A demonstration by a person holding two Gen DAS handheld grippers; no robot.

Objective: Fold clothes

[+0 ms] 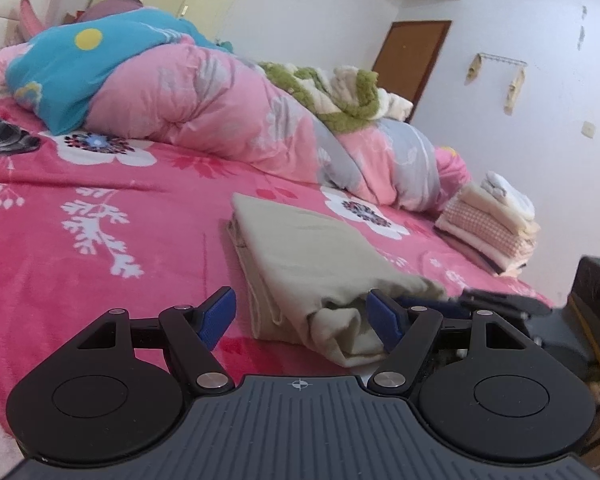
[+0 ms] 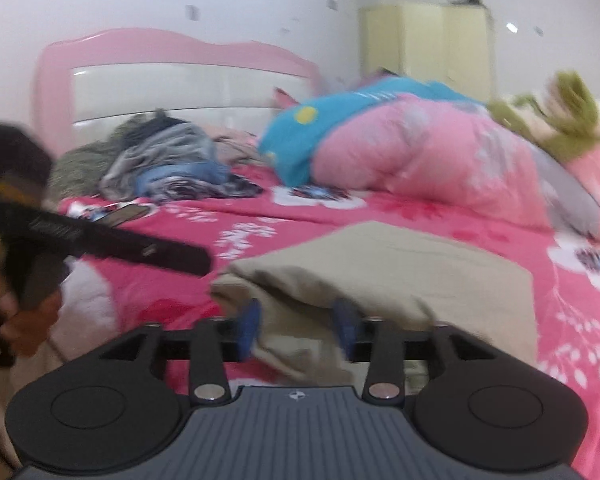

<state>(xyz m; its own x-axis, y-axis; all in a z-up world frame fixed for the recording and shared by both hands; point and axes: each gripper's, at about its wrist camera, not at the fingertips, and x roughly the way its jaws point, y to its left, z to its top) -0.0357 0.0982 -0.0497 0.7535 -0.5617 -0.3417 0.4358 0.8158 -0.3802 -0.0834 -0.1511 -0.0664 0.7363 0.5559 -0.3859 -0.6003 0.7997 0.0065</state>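
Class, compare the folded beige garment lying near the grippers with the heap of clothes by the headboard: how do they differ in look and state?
The beige garment is folded into a flat packet; the heap of clothes is crumpled and unsorted. The beige garment is one plain colour; the heap of clothes mixes grey, blue and patterned fabrics. The beige garment lies at the near edge, its corner between the right tool's open fingers; the heap of clothes lies far off, untouched. Both rest on the pink floral bedspread.

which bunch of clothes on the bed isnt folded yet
The dark grey and blue heap by the headboard; the beige piece and corner stack are folded.
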